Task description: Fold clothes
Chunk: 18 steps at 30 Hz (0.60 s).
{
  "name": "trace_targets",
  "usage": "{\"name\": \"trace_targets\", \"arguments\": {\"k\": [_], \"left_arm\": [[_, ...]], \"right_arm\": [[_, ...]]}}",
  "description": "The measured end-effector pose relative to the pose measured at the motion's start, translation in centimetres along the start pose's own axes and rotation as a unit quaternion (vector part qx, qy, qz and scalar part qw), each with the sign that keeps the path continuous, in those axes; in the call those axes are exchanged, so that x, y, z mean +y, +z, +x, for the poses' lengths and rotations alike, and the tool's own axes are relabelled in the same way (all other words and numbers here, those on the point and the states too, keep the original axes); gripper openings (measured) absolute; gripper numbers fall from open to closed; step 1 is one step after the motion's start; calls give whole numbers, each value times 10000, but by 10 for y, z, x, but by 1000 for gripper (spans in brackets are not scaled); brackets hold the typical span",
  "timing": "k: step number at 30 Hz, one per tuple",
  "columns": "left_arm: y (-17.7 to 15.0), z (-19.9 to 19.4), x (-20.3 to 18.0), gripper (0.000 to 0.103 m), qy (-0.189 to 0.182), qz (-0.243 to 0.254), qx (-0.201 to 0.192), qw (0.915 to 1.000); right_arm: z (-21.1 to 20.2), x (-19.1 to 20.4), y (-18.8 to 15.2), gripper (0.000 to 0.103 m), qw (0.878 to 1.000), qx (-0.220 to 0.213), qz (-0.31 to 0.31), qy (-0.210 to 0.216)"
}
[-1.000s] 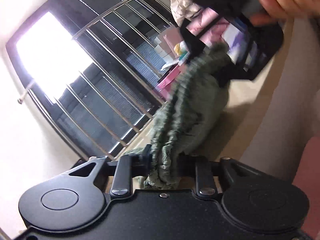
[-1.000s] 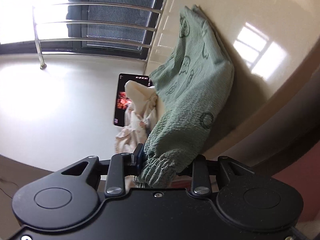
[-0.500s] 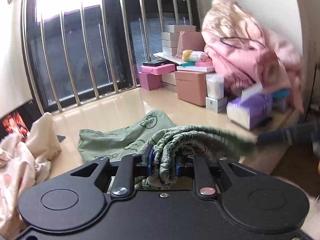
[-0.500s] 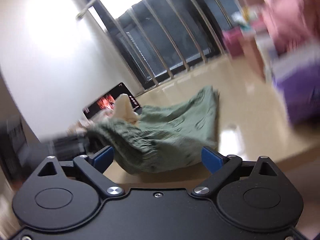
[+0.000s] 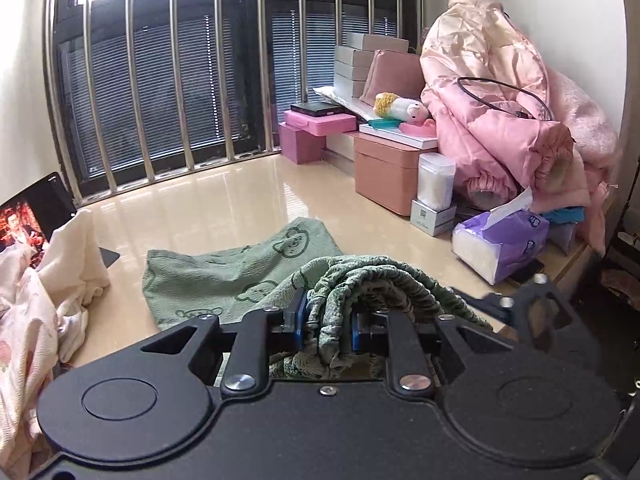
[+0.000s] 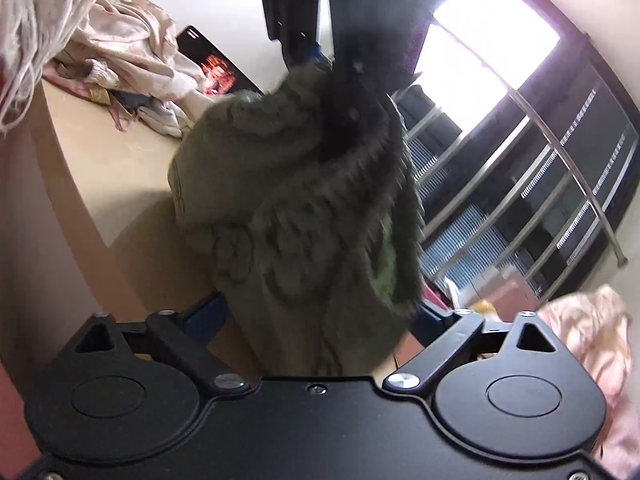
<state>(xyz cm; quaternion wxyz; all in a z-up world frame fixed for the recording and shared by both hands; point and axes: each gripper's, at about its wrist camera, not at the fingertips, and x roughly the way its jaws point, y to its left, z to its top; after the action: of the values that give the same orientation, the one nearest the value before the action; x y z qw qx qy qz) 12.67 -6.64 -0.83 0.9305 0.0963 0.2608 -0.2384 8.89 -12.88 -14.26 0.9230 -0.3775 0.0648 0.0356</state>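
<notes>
A green garment with bear prints (image 5: 240, 276) lies partly spread on the beige shelf (image 5: 224, 208). My left gripper (image 5: 326, 322) is shut on its bunched elastic edge, which arches off to the right. In the right wrist view the same green garment (image 6: 304, 216) hangs in front of the camera from the left gripper above. My right gripper (image 6: 320, 316) is open, its blue pads wide apart on either side of the hanging cloth. The right gripper also shows at the right edge of the left wrist view (image 5: 520, 304).
A pile of cream and pink clothes (image 5: 36, 304) and a lit tablet (image 5: 28, 216) sit at the left. Pink boxes (image 5: 384, 172), a tissue pack (image 5: 500, 240) and pink bedding (image 5: 508, 120) fill the right. Window bars (image 5: 180, 72) run along the back.
My right gripper let go of the garment about half a second ago and has swung round under the cloth. My left gripper kept its hold and levelled out over the shelf.
</notes>
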Motion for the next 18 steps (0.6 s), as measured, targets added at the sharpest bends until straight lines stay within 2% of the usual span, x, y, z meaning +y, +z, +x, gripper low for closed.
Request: {"name": "trace_targets", "arguments": {"k": [1, 2, 4, 6, 9, 12, 15, 18], "left_arm": [[0, -1, 2, 20, 51, 22, 2, 10000], [-2, -4, 4, 20, 116, 58, -1, 9999], [-8, -9, 8, 20, 264, 174, 3, 9995], [-17, -17, 9, 20, 333, 356, 55, 9988], [-30, -32, 8, 20, 266, 615, 277, 9974], [-33, -49, 9, 20, -69, 732, 546, 9958], [-10, -57, 19, 20, -466, 738, 689, 9938], [28, -43, 32, 21, -507, 806, 684, 9931]], "right_arm": [[-2, -3, 3, 68, 9999, -54, 72, 63], [-3, -8, 3, 42, 9997, -79, 173, 136], [-9, -26, 7, 21, 9981, -76, 436, 432], [-18, -48, 7, 20, 9933, -168, 718, 894], [-32, -86, 8, 14, 9779, -276, 1078, 1769], [-43, -123, 13, 12, 9589, -336, 1324, 2488], [-35, -160, 19, 12, 9432, -436, 1557, 2902], [-3, -195, 25, 12, 9279, -369, 1912, 3179]]}}
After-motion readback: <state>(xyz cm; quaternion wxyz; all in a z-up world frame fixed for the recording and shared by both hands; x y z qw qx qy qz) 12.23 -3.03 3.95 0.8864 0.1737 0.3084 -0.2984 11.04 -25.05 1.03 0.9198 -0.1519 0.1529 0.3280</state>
